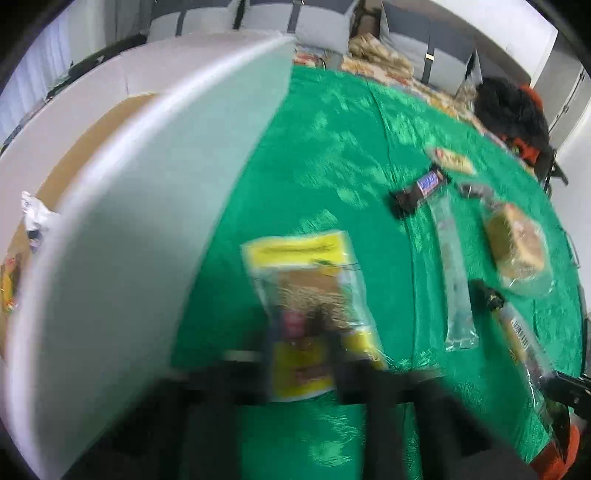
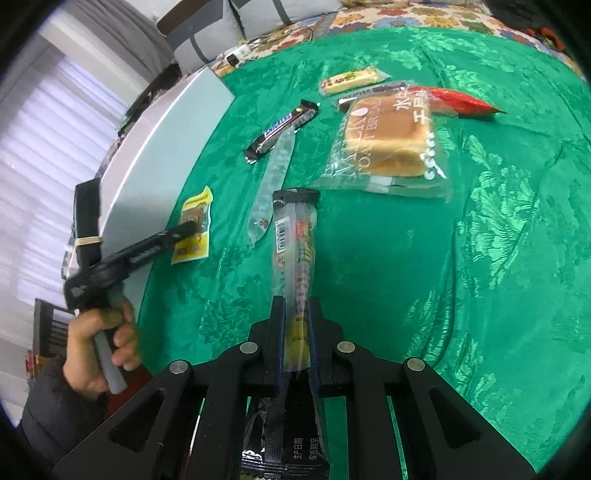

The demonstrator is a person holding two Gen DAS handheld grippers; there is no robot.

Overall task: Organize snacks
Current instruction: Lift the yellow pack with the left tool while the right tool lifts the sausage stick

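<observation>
beside the white box (image 2: 155,147) at left, a yellow snack pouch (image 1: 310,295) is clamped by the left gripper (image 1: 303,354); a clear long packet (image 2: 295,251) is clamped by the right gripper (image 2: 295,325); lifting into the box is likely called for next.

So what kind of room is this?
Probably a living room at home: grey sofa cushions behind, a flowery patterned cover, and a shiny green tablecloth spread with snacks.

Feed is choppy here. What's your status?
Right gripper shut on clear snack pack. Left gripper shut on yellow packet. White box beside it; nothing blocking.
</observation>
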